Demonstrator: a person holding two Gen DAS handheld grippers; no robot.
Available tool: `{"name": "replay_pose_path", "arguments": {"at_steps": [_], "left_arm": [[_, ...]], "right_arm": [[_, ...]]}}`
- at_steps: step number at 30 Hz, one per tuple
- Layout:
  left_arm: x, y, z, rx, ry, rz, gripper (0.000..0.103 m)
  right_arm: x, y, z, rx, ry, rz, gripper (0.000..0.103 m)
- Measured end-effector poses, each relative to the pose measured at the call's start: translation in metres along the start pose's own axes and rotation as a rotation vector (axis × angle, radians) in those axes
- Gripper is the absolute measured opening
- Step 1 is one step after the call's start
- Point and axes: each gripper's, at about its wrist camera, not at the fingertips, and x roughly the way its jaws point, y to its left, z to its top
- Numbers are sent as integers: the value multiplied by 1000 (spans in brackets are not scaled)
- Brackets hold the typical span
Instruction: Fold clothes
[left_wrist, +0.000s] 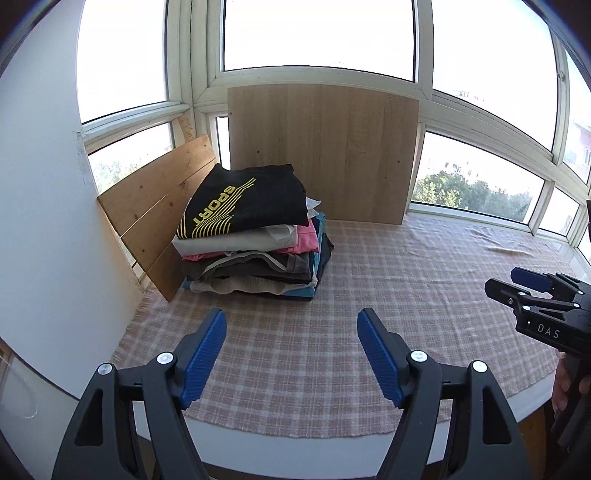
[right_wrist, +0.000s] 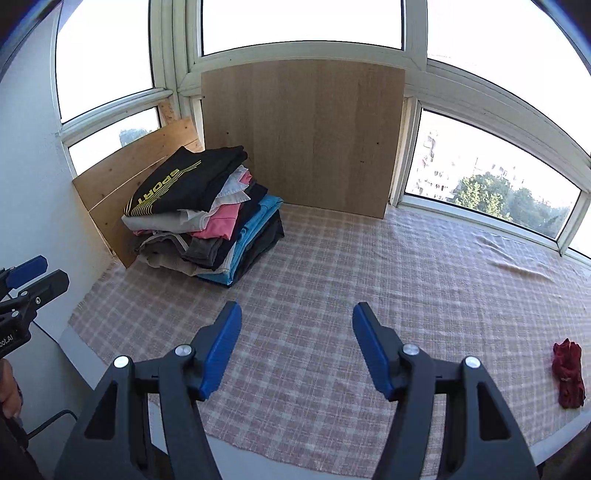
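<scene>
A stack of folded clothes (left_wrist: 255, 240) stands at the back left of the table, also in the right wrist view (right_wrist: 207, 218). Its top piece is a black shirt with yellow SPORT print (left_wrist: 243, 201). A small crumpled dark red garment (right_wrist: 568, 373) lies at the table's right front. My left gripper (left_wrist: 291, 325) is open and empty above the checked cloth in front of the stack. My right gripper (right_wrist: 295, 317) is open and empty over the middle of the cloth. Each gripper shows at the edge of the other's view, the right (left_wrist: 517, 282) and the left (right_wrist: 44, 273).
A pink checked cloth (left_wrist: 388, 295) covers the table. Two wooden boards (left_wrist: 321, 151) (left_wrist: 159, 206) lean against the windows behind the stack. A white wall (left_wrist: 44, 206) bounds the left side. The table's front edge (left_wrist: 295, 443) is near my grippers.
</scene>
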Motion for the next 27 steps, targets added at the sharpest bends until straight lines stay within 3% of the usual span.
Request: {"name": "replay_pose_path", "arguments": {"at_steps": [13,27], "left_arm": [[-37,-42,-34,-13,16,64,73],[-52,-73,-39,16,-19,-2,73]], "right_arm": [[-35,-39,-46,-5,16,38,62],[-50,-70,-68,21,16,14,62]]}}
